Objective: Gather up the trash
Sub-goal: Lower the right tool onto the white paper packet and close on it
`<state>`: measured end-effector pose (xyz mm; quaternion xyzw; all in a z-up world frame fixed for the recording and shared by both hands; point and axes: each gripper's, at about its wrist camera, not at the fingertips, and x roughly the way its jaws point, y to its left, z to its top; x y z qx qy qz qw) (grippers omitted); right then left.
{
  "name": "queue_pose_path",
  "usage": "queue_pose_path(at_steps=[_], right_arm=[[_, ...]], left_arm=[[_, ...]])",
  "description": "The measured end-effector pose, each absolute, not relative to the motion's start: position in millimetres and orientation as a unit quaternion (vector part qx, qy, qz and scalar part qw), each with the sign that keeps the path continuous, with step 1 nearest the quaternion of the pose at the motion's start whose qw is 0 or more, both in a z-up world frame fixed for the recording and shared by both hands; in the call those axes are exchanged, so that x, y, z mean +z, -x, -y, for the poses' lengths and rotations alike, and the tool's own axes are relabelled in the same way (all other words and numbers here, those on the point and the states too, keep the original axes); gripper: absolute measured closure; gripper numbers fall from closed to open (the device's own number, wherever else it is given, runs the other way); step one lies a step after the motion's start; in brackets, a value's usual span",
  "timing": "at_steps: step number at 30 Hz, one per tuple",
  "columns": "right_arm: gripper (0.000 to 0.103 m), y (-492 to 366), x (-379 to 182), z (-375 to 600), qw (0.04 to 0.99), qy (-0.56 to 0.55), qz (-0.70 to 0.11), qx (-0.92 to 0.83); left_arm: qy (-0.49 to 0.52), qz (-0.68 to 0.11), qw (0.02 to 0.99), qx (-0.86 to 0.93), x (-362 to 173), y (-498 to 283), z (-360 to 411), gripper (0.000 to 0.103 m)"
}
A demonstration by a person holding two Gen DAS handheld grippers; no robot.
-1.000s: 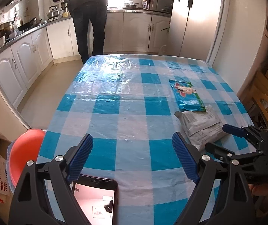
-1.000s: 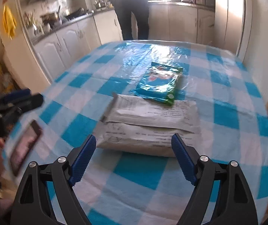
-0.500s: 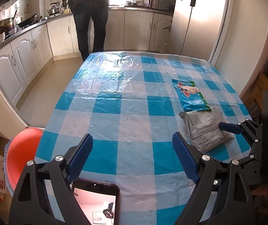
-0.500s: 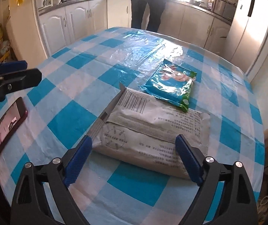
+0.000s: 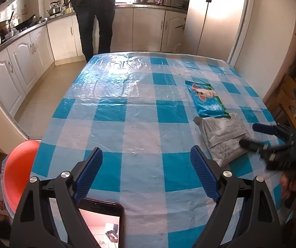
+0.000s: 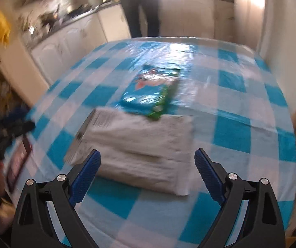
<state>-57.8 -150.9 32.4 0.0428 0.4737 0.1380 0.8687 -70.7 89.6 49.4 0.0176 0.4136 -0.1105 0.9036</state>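
At nine o'clock in the left wrist view, an orange basin is seen below the bench edge, beside it on the floor side; whether it is meant for the trash cannot be told. A phone with a lit screen lies at six o'clock on the checked cloth, just under the left gripper, whose jaws are held wide apart with nothing between them.

Toward three o'clock, the grey mailer bag lies flat on the bench, its far edge overlapped by a blue wipes packet at about two o'clock. The right gripper is seen over the near part of the mailer.

In the blurred right wrist view, the mailer bag fills the centre, with the wipes packet at twelve o'clock resting on its far edge. The right gripper hangs over the near edge; its jaws are spread wide and nothing is pressed by the pads.

The step in hand is judged to be the pick-up of the mailer. A flat, limp bag is best taken at its near edge, with one pad slid low against the cloth so that the tablecloth is not pinched too. Since the packet rests on the far edge, the bag would best be drawn out gently, lest the packet be dragged along.
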Motion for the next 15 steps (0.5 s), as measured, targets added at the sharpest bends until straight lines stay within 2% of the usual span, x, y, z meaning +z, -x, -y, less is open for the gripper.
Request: queue_pose_path(at_steps=[4,15], right_arm=[[0.011,52.4,23.8,155.8,0.851,-0.084,-0.489,0.169],[0.01,97.2,27.9,99.3,0.814,-0.064,-0.493,0.3]], left_arm=[[-0.019,-0.415,0.903,-0.111,47.7,69.1,-87.4,0.016],[-0.011,-0.41,0.907,-0.095,52.6,60.2,-98.6,0.016]])
